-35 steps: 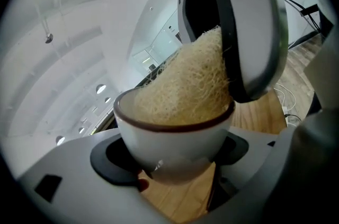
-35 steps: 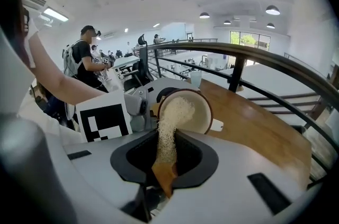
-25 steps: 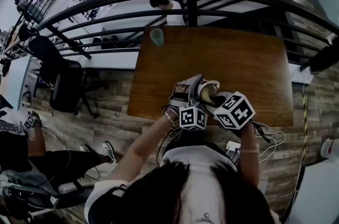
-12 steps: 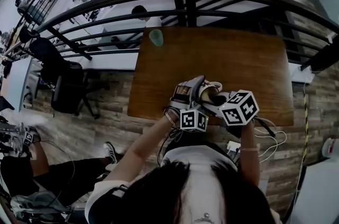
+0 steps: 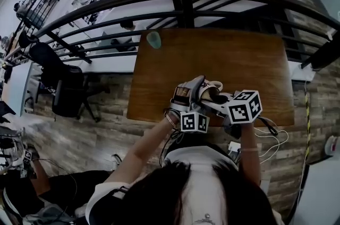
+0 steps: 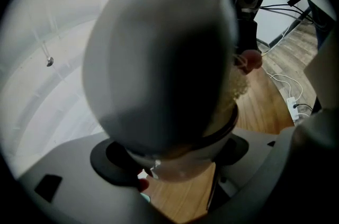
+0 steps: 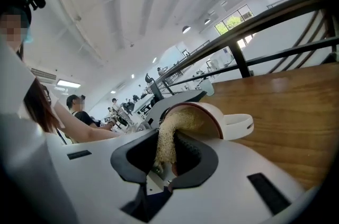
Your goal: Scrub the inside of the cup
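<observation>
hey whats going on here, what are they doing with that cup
A person works with a handheld gripper in each hand over a brown wooden table. The left gripper clamps a white handled cup, its mouth tipped sideways. The right gripper pinches a pale fibrous scrubber whose end is pushed into the cup's mouth. A small teal cup stands at the table's far edge.
</observation>
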Demonstrator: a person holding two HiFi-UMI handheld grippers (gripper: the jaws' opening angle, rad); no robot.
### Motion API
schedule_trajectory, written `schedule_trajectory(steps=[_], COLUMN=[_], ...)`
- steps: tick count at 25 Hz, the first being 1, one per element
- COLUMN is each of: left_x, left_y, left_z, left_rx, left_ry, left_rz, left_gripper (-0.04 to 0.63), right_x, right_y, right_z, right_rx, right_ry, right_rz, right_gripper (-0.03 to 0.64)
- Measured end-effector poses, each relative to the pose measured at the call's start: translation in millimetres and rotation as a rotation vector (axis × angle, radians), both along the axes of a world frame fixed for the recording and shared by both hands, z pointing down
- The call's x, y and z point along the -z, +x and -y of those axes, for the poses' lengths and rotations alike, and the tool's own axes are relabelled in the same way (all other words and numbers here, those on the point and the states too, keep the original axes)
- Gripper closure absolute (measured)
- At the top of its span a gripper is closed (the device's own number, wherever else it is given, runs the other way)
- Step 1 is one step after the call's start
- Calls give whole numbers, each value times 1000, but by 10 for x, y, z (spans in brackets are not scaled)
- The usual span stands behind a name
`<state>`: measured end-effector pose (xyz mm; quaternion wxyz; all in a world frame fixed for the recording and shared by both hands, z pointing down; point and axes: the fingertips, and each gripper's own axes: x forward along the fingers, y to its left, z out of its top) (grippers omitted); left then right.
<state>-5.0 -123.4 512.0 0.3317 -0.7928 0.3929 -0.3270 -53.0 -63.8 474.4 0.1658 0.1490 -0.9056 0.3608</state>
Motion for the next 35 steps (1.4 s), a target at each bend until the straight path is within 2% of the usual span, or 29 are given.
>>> schedule_trajectory(steps=[10, 14, 20, 22, 31, 35], left_x=[124, 184, 255, 261, 206, 215], left_y=[121, 141, 175, 168, 155, 139], left_z=[112, 153, 245, 258, 290, 300], left_rx=[16, 15, 27, 23, 6, 6], left_ry=[50, 70, 98, 95, 65, 70], left_rz=[-43, -48, -70, -68, -32, -16], left_gripper=[189, 189, 189, 189, 189, 189], right_x=[215, 305, 400, 410, 301, 296], right_y=[180, 216, 284, 268, 210, 179], right_z=[210, 265, 382, 393, 397, 377], right_rx=[-146, -174, -212, -212, -123, -82], right_ry=[-107, -119, -190, -193, -77, -54], right_rz=[256, 313, 443, 437, 223, 185], right_gripper=[537, 537, 537, 537, 538, 538])
